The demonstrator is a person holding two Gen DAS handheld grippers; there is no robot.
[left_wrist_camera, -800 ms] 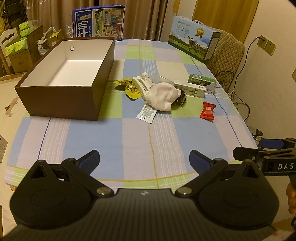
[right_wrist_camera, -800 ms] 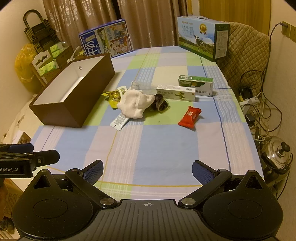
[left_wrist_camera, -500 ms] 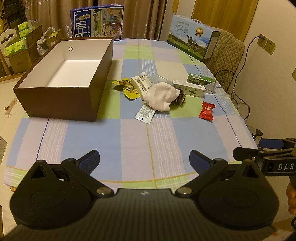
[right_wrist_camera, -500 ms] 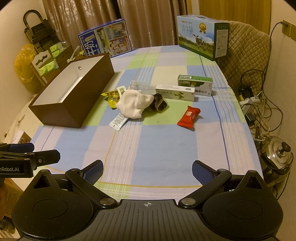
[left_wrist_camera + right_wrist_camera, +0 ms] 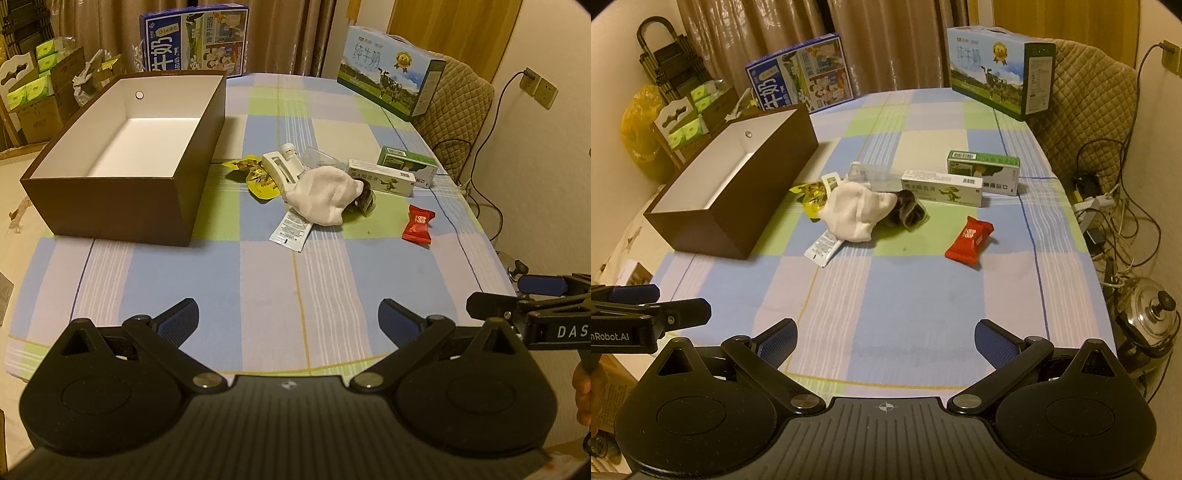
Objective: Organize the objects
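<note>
Nothing's packed yet: I see the brown box [image 5: 122,162] empty and the white sock [image 5: 321,197] pile ahead of both wide-open, empty hand-held grippers [image 5: 288,321] [image 5: 884,338].

The left gripper [image 5: 289,320] has drifted slightly back from the brown box [image 5: 110,206]

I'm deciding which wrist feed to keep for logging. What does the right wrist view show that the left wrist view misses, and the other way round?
Only the right wrist view shows the steel pot on the floor and the cable tangle.

Only the left wrist view shows nearly the whole white floor of the brown box.

Both show the box, white cloth, red packet and both open grippers: left gripper, right gripper.
</note>
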